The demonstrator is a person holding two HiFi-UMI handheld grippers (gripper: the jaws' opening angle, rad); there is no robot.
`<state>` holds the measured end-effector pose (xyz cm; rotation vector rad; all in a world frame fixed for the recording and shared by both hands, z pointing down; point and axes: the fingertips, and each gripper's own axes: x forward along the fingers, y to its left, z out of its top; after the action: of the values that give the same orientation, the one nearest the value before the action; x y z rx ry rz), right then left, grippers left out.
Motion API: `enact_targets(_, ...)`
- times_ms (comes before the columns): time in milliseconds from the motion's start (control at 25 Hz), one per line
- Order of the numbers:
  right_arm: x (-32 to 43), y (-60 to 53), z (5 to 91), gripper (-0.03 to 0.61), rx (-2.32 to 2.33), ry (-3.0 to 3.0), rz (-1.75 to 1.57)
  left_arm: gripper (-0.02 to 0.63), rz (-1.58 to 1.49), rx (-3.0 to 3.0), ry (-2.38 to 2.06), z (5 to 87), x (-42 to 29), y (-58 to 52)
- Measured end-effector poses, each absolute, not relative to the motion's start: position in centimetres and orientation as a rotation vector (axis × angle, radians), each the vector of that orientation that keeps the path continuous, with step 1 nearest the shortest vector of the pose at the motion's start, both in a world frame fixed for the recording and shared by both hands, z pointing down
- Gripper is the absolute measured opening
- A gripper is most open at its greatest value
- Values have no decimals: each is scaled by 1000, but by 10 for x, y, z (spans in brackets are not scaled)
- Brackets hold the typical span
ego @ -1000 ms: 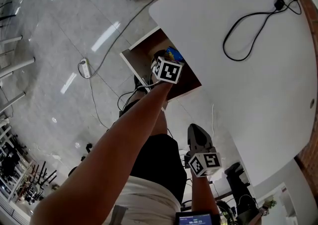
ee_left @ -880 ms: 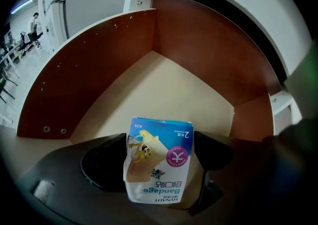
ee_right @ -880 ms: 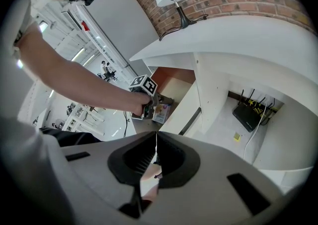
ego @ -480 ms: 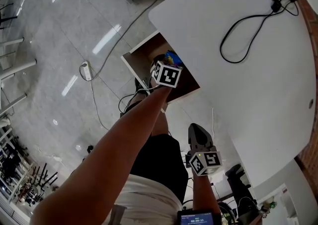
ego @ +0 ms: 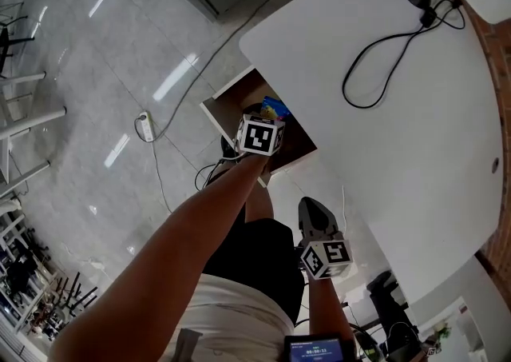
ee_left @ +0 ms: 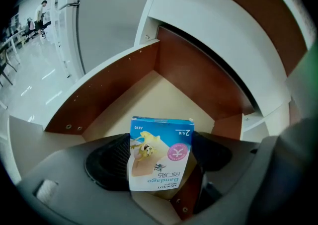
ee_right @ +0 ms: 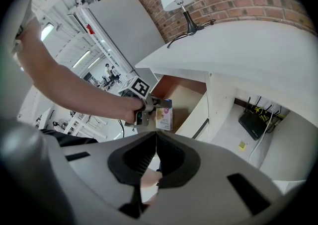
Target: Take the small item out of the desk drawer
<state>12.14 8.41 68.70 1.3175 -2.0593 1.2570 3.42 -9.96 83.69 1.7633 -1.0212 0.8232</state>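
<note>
The left hand-held gripper (ee_left: pixel 161 159) clamps the bandage box (ee_left: pixel 161 137) just above the open drawer (ee_left: pixel 119 87); the right hand-held gripper (ee_right: pixel 155 162) hangs closed, empty. Gripped only at one end, the light carton could twist loose and fall into the drawer

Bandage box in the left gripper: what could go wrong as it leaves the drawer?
The left gripper holds the bandage box with part of it sticking out past the jaws; the carton might tilt or slip back into the drawer. The white desk top overhangs the drawer, so the box could knock against its edge.
</note>
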Motion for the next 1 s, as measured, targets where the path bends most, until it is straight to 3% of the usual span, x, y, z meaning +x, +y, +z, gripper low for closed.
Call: enact_targets(1000, 85, 73, 644, 6, 1417, -2065, 1203, 390, 616, 1879, -818, 719, -2, -80)
